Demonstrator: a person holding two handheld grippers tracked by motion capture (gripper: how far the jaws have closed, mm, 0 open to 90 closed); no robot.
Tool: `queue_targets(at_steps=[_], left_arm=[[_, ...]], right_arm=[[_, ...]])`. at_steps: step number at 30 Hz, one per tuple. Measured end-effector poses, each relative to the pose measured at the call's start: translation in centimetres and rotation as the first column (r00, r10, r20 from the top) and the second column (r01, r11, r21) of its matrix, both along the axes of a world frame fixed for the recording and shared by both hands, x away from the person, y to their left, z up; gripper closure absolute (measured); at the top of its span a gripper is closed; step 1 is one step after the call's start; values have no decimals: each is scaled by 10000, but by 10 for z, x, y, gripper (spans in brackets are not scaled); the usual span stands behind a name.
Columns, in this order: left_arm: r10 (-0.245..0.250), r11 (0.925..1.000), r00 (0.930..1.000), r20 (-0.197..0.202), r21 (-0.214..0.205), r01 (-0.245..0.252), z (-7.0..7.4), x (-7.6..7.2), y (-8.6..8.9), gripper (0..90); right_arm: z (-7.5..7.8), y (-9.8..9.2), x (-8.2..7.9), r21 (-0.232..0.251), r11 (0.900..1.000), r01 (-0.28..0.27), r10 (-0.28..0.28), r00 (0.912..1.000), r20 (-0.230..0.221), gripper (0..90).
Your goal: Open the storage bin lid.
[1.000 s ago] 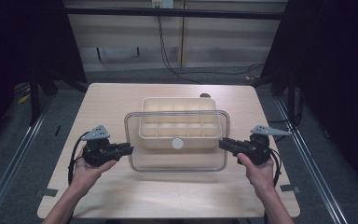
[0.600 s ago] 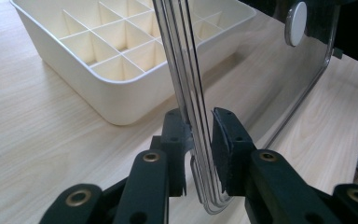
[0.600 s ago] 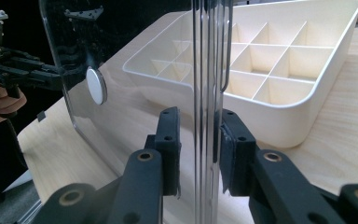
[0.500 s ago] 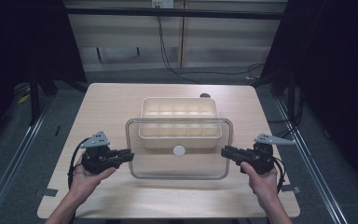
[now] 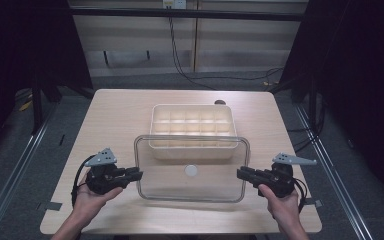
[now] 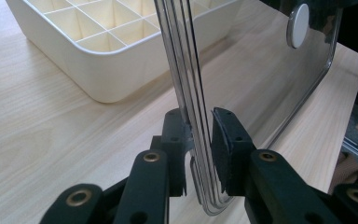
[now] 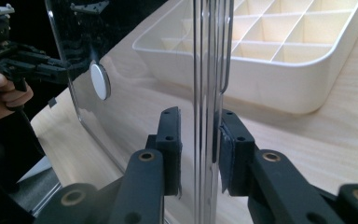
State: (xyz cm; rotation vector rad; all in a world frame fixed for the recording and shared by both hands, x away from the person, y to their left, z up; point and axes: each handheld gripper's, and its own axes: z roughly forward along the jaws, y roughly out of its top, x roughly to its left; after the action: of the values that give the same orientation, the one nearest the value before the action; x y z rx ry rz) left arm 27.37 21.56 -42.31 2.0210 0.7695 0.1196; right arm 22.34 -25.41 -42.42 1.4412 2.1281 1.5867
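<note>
Clear lid [image 5: 192,170] drawn nearer since earlier, off compartment tray [image 5: 191,131]

No text, label, brand, number or sign can be read anywhere in these views. The white round disc [image 5: 191,170] on the clear lid [image 5: 190,186] is blank, and the cream compartment tray [image 5: 191,120] carries no marking that can be made out.
</note>
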Motion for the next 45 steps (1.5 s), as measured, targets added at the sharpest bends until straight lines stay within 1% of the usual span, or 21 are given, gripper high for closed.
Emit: queue_targets(at_steps=[2,3,4,6,10,14,15,18,21,24,26,29,30,31,32,35,39,41,42,43,45], left_arm=[[-53,10000,10000,4,9,53,0,-2,1,757],[-17,10000,10000,-36,-10,17,0,-4,1,757],[-61,10000,10000,-32,-11,61,0,-6,1,757],[-132,9999,9999,-106,-11,132,-1,-10,3,757],[-133,9999,9997,-180,47,134,-3,-12,3,757],[-131,9998,9994,-311,153,135,-6,-16,2,756],[-167,9997,9993,-341,153,172,-7,-18,1,756],[-272,9995,9990,-367,162,278,-10,-24,0,756],[-424,9986,9980,-470,286,438,-13,-29,0,756],[-412,9983,9978,-512,397,432,-16,-30,-1,755],[-390,9970,9979,-507,650,423,-19,-31,-3,749],[-493,9966,9971,-578,624,528,-21,-29,-3,740],[-429,9966,9974,-582,672,468,-22,-29,-4,737],[-429,9966,9974,-582,672,468,-22,-29,-4,731],[-417,9964,9976,-559,719,457,-23,-28,-5,731],[-394,9950,9976,-568,897,444,-26,-27,-7,713],[-428,9958,9964,-730,779,485,-26,-24,-7,710],[-433,9962,9958,-801,717,491,-27,-22,-7,708],[-402,9958,9960,-800,783,465,-27,-20,-8,707],[-402,9958,9960,-800,783,465,-27,-20,-8,706],[-370,9963,9957,-849,736,433,-27,-19,-9,702]], right_arm=[[-1,0,-2,-31,10000,-50,50,10000,-30,729],[-1,0,-3,-35,10000,-45,44,9999,-130,728],[-2,0,-4,-52,9999,-103,102,9999,-92,729],[-3,0,-8,12,9999,-172,172,9997,-191,728],[-4,0,-10,73,9998,-203,205,9995,-258,728],[-9,1,-13,3,9998,-216,216,9987,-463,727],[-11,0,-16,-10,9996,-275,274,9981,-546,727],[-13,-1,-21,-48,9997,-251,248,9980,-583,727],[-17,-1,-28,-106,9997,-223,216,9974,-681,724],[-18,-1,-28,-144,9996,-247,237,9974,-679,723],[-20,0,-28,-221,9994,-250,234,9973,-703,722],[-23,0,-26,-237,9995,-199,178,9964,-823,719],[-27,-1,-24,-193,9997,-170,151,9955,-931,717],[-27,-1,-24,-193,9997,-170,151,9955,-931,717],[-28,0,-23,-261,9995,-156,130,9953,-963,715],[-32,4,-22,-725,9973,-100,25,9947,-1028,700],[-33,4,-18,-834,9964,-118,31,9946,-1037,694],[-32,5,-14,-1055,9944,-118,4,9942,-1075,682],[-32,6,-12,-1221,9924,-153,22,9944,-1060,674],[-32,6,-12,-1221,9924,-153,22,9944,-1060,674],[-31,8,-10,-1536,9879,-191,49,9957,-926,657]])
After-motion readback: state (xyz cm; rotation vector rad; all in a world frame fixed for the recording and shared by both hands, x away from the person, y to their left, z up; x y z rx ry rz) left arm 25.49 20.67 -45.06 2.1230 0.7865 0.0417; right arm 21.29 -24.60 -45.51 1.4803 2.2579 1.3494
